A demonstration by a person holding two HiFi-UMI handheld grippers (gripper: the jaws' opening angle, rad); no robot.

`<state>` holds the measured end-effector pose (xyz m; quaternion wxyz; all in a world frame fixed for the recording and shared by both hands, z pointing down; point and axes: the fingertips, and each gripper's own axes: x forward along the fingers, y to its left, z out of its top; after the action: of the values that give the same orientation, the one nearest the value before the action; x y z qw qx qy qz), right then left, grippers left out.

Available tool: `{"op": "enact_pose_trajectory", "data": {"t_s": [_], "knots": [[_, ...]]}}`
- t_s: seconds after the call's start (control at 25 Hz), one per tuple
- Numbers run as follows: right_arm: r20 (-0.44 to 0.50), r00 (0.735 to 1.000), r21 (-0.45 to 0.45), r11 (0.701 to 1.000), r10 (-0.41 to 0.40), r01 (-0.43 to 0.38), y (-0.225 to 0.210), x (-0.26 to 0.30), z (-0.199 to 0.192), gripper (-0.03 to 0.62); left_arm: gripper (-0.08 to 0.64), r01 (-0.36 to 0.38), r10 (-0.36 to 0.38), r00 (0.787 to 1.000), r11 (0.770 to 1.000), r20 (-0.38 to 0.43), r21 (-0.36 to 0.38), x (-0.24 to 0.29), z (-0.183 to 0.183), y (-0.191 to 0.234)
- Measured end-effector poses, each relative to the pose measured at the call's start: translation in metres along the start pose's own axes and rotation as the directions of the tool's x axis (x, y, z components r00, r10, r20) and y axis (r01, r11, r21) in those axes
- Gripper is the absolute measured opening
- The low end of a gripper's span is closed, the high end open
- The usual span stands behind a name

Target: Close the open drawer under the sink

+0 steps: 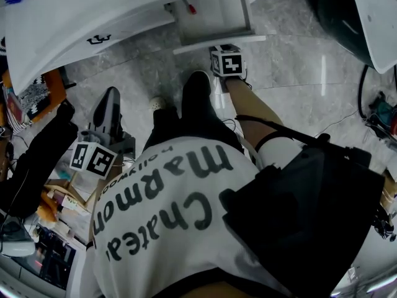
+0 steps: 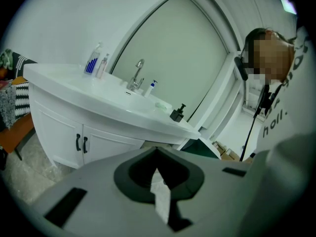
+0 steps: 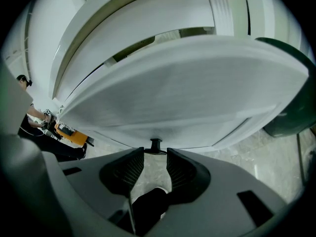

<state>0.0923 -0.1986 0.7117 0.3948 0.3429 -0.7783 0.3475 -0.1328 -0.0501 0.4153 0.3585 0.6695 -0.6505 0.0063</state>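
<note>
Left gripper: my left gripper (image 2: 157, 151) hangs at my left side, well apart from the drawer, and looks across at the vanity. Its jaws meet at the tips and have hold of nothing.
Sink: the white sink (image 2: 101, 90) with its tap (image 2: 137, 75) lies far and to the left, with two cabinet doors with dark handles below it.
Drawer: the drawer (image 1: 214, 17) stands pulled out from under the sink's right end. Its white front panel (image 3: 187, 98) faces me and fills the right gripper view.
Knob: a small dark knob (image 3: 155, 144) sits at the front panel's lower edge, just beyond my right jaw tips and in line with the gap between them.
Right gripper: my right gripper (image 3: 155, 156) points steeply down at the front panel. Its jaws stand well apart, the ribbed pads (image 3: 132, 169) are clear of the knob, and nothing is gripped.
Step in hand: I judge that I am lined up on the drawer front and the push has not started, since the drawer is fully out.
Next move: closing needs no grip. It calls for the jaw tips to press the panel about the knob, then a steady push straight along the runners toward the far cabinet, kept centred so the drawer does not skew.
</note>
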Motion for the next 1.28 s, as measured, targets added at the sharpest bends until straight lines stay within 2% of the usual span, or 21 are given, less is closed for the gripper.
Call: {"op": "enact_pose_trajectory", "data": {"t_s": [0.36,1.28], "knots": [[0.007,1.000,-0.003,1.000,0.000,0.000,0.001,0.007,0.011,0.152,0.009,0.008,-0.008,1.000,1.000,-0.012,0.007,0.009,0.002,0.002],[0.023,1.000,-0.009,1.000,-0.019,0.019,-0.001,0.016,0.037,0.152,0.009,-0.011,0.011,1.000,1.000,-0.009,-0.027,0.006,-0.007,0.013]]}}
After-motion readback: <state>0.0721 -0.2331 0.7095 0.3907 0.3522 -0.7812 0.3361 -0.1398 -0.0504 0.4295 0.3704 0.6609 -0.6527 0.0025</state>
